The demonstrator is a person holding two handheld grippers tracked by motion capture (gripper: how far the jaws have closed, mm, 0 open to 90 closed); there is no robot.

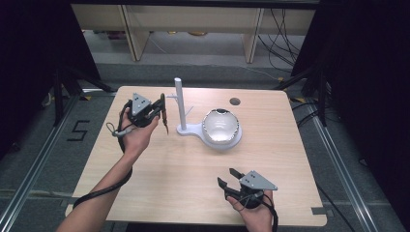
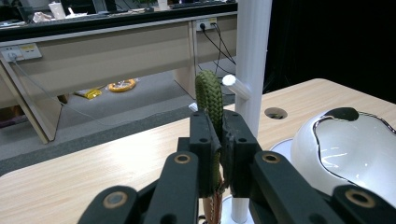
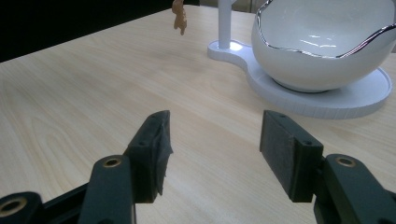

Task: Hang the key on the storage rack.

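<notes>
1. The left hand-held gripper is clamped on a green braided cord loop, held just beside the white post stand with side pegs.
2. The cord's brown end dangles above the light wooden worktop.
3. The right hand-held gripper rests near the worktop's front edge, jaws wide apart and empty.
4. A white glossy bowl with a silver rim sits on the stand's base.

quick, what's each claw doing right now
Left claw: shut on a green braided cord, held up beside the white stand.
Right claw: open, holding nothing, low over the table.
</notes>
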